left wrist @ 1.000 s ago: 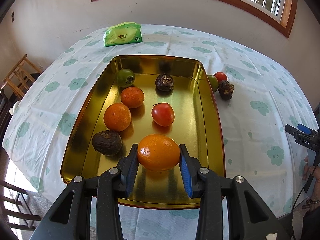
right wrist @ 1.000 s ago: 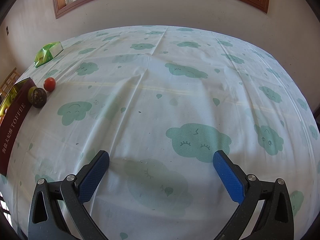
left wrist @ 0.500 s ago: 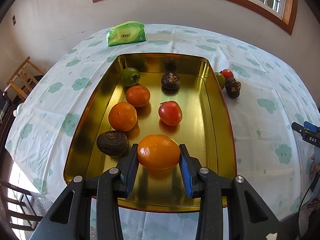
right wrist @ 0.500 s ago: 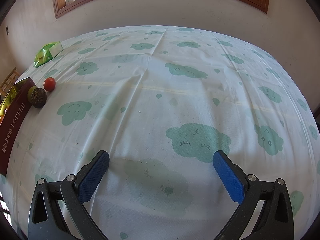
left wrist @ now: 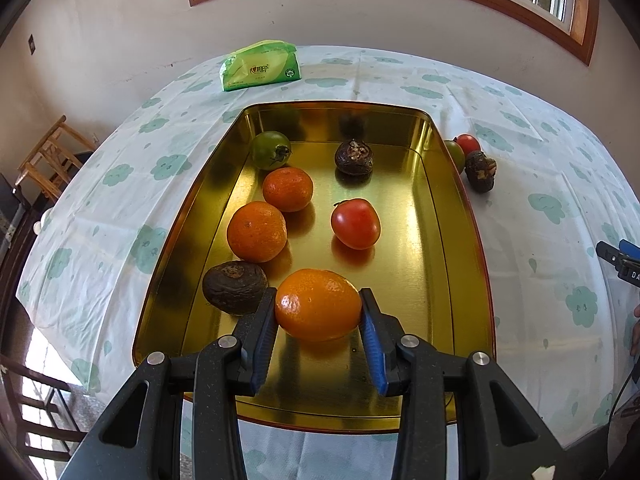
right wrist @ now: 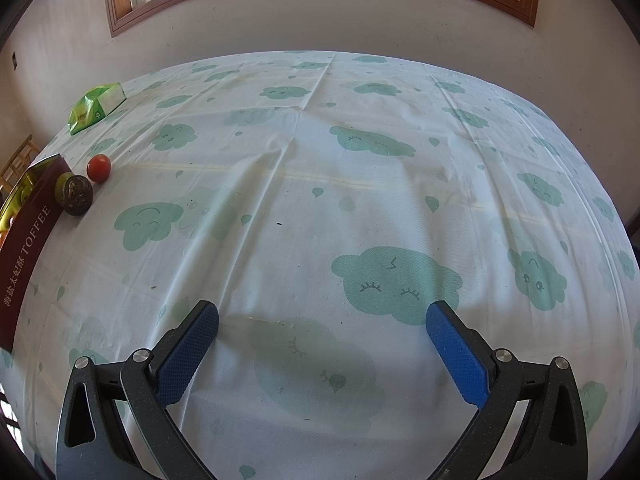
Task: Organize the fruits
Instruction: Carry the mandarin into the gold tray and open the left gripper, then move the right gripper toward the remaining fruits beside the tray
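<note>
My left gripper (left wrist: 318, 306) is shut on an orange (left wrist: 318, 304), low over the near end of the gold tin tray (left wrist: 436, 248). In the tray lie two more oranges (left wrist: 257, 231), a red tomato (left wrist: 355, 223), a green tomato (left wrist: 271, 150) and two dark brown fruits (left wrist: 234, 287). Outside the tray's right wall lie a red tomato (left wrist: 468, 143), a green tomato (left wrist: 455, 155) and a dark fruit (left wrist: 480, 171). My right gripper (right wrist: 322, 322) is open and empty above bare tablecloth; the tray (right wrist: 24, 236) stands at the far left of its view.
A green tissue pack (left wrist: 259, 65) lies at the table's far left; it also shows in the right wrist view (right wrist: 97, 107). Wooden chairs (left wrist: 48, 156) stand left of the table. The wall with a window runs behind. The right gripper's tip (left wrist: 620, 258) shows at the right edge.
My left gripper, still holding the orange, has shifted left and slightly forward over the tray, so the tray now sits more to the right in its view. The right gripper has not moved.
</note>
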{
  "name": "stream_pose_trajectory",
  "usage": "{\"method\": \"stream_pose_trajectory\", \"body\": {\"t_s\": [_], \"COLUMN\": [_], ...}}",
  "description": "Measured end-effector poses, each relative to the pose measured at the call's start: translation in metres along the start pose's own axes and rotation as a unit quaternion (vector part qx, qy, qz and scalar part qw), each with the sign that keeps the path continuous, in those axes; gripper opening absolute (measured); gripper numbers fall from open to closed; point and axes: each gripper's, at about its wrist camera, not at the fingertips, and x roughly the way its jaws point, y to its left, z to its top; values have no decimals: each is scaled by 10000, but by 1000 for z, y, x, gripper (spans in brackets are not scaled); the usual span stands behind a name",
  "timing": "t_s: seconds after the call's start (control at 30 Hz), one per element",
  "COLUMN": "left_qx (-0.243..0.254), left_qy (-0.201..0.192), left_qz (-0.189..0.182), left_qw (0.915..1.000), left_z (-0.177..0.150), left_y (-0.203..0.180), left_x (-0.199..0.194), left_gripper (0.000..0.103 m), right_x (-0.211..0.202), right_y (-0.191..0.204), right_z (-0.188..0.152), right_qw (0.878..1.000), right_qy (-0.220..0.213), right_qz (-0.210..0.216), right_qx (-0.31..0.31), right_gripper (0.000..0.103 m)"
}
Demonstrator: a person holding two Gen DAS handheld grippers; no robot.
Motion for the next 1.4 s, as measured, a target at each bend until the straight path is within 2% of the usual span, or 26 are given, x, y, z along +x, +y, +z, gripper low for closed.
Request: {"method": "stream_pose_trajectory", "body": {"t_s": [0.5,0.6,0.9,1.23,1.4], "left_qx": [86,94,208,211,172], "left_qy": [-165,-219,-340,-376,-398], "left_qz": [86,140,261,311,290], "left_qw": [9998,9996,9989,9986,9986], "left_z": [3,5,5,4,4], "left_y": [-1,-1,-6,-5,-2], "left_x": [-7,-10,-16,-18,-20], "left_gripper": [38,44,52,54,65], "right_x": [0,0,0,0,-1], "right_y": [0,0,0,1,7], "right_z": [0,0,0,0,-1], "right_qw": [10000,10000,10000,10000,9999], "right_qy": [1,1,3,2,-45], "right_qz": [-5,-6,-14,-18,-104], "right_qx": [-1,-1,-5,-3,-18], "right_gripper": [103,103,103,103,103]}}
